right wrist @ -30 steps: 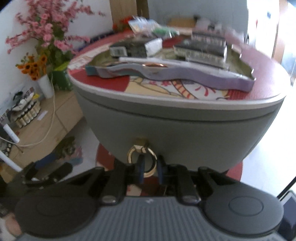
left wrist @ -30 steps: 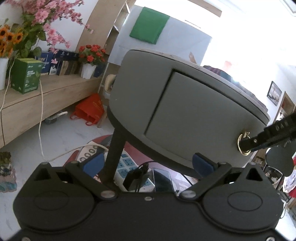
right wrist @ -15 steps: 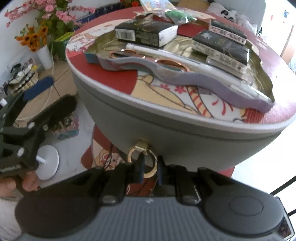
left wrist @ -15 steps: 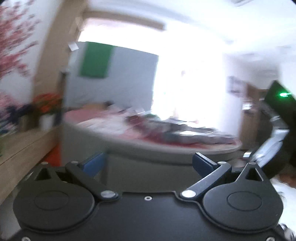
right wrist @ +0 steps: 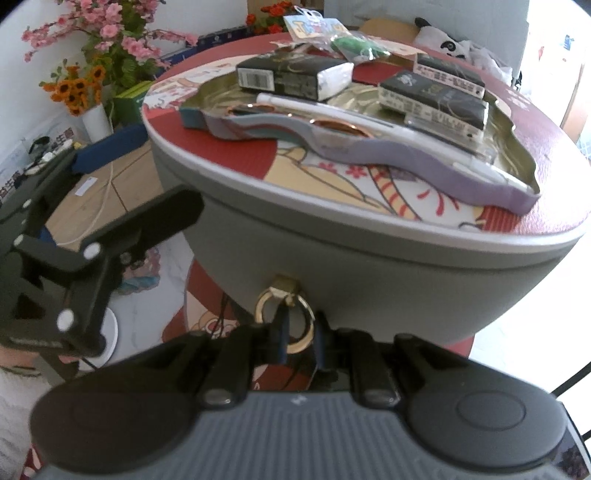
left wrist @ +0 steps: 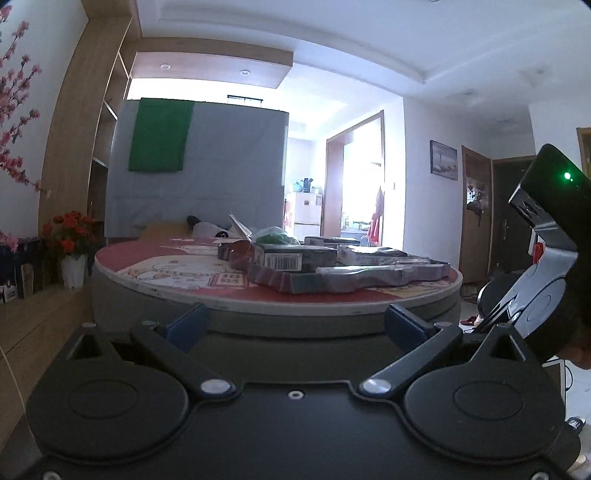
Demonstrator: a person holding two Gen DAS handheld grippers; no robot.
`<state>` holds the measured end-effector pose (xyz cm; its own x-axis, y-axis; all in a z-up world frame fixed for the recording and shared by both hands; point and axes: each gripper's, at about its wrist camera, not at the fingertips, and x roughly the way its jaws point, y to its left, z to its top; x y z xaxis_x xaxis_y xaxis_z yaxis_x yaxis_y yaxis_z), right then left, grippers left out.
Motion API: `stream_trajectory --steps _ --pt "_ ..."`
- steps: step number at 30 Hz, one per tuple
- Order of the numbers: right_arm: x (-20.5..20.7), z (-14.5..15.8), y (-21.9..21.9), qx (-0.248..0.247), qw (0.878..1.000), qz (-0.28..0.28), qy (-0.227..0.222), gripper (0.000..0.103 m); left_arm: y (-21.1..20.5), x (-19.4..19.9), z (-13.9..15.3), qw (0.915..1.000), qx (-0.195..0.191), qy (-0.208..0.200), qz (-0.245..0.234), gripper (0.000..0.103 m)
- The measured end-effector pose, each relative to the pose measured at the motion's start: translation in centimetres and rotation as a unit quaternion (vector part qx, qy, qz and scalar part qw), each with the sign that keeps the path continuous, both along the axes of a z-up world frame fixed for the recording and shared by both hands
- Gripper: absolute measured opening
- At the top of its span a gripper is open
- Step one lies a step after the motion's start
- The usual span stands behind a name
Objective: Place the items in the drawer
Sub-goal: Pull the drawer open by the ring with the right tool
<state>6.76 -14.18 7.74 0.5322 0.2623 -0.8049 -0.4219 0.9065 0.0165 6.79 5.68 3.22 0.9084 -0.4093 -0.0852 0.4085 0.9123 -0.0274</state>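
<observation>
The right tongs (right wrist: pixel 299 341) are nearly closed around the brass ring pull (right wrist: pixel 285 320) that hangs from a small brass mount on the grey curved drawer front (right wrist: pixel 388 280) of the round table (right wrist: pixel 258 199). The 2 dark fingers stand on either side of the ring's lower arc with only a narrow gap between them; whether they actually pinch the metal cannot be told. No gap shows between the drawer front and the table body.

The left tongs (left wrist: pixel 295 325) are spread wide and hold nothing; their 2 blue-tipped fingers (left wrist: pixel 186 325) are level with the table's edge, just in front of its grey side. In the right wrist view the same left tongs appear at the left, beside the table and apart from the ring pull.

On the red illustrated tabletop sits a shallow wavy-edged tin tray (right wrist: pixel 424 162) with a lilac rim. In it lie a dark box with a barcode (right wrist: pixel 291 75), 2 more dark boxes (right wrist: pixel 436 99) stacked towards the right, a white pen (right wrist: pixel 332 109) lying lengthwise, and copper-coloured rings (right wrist: pixel 336 125) near the front wall. Behind the tray are a green packet (right wrist: pixel 354 46) and a printed card packet (right wrist: pixel 314 26).

Flowers in a white vase (right wrist: pixel 96 122) stand off to the left.
</observation>
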Motion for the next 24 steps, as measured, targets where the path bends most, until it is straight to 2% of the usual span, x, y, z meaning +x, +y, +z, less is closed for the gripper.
stream_trajectory --steps 5,11,18,24 --pt "0.0 0.1 0.4 -0.012 1.0 0.002 -0.001 0.015 -0.2 0.2 0.5 0.9993 0.036 0.008 0.009 0.103" --pt "0.3 0.3 0.9 -0.025 1.0 0.002 0.007 0.015 0.8 0.6 1.6 0.999 -0.001 0.044 -0.002 0.103" --pt "0.1 0.1 0.4 -0.006 1.0 -0.008 0.003 0.015 0.9 0.7 1.8 0.9989 0.003 0.047 -0.001 0.103" --pt "0.5 0.3 0.4 -0.002 1.0 -0.012 0.016 0.015 1.5 0.7 1.9 0.9984 -0.014 0.054 -0.013 0.103"
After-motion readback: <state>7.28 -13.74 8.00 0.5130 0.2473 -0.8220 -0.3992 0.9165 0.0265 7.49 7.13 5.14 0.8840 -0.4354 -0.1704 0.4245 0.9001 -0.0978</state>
